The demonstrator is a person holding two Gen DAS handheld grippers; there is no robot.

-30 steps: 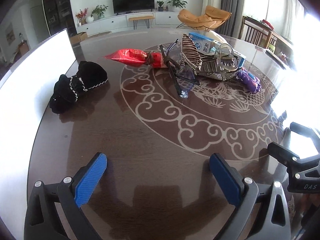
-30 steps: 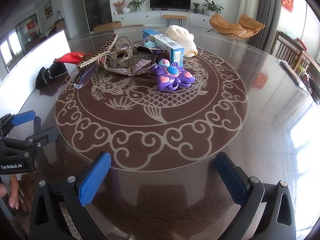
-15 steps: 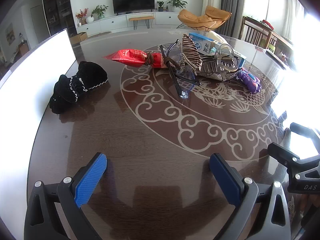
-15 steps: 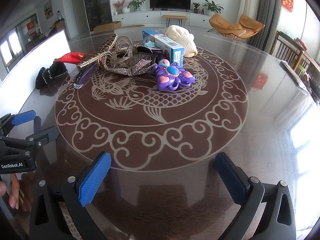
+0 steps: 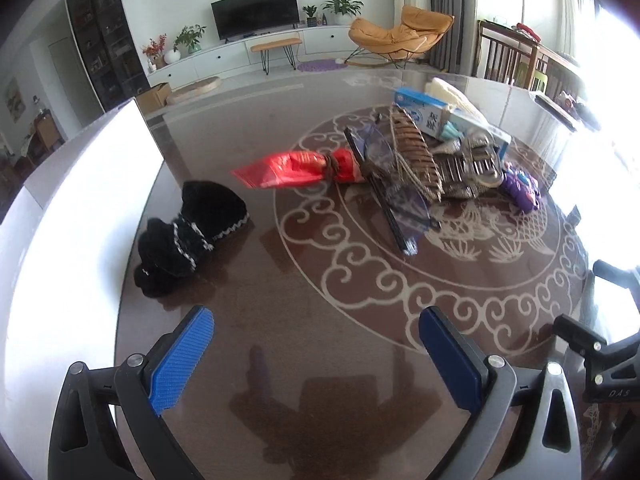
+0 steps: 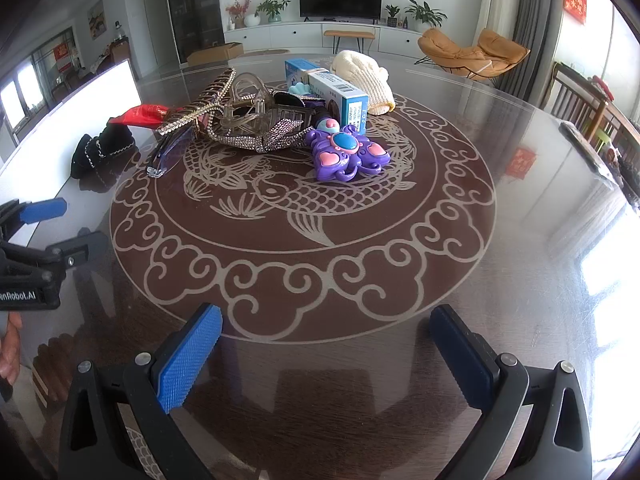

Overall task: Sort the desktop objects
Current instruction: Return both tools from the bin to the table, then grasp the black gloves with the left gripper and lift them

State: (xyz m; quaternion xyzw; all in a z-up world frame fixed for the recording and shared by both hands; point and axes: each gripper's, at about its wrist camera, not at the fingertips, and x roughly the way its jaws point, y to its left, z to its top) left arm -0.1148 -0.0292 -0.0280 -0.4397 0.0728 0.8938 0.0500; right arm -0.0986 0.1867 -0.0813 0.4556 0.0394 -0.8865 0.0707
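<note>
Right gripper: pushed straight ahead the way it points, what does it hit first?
Bare table for a stretch, then probably the purple butterfly toy, nearest item in the pile. The right gripper is open; depth uncertain.

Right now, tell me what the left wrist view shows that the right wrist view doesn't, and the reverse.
Only the left wrist view shows the knot tied around the red bag and the glasses' black arms. Only the right wrist view shows the purple toy's whole face and the cream knit item unobstructed. Both show the black pouch, the blue box, the patterned table, and open, empty jaws on the left gripper and right gripper.
</note>
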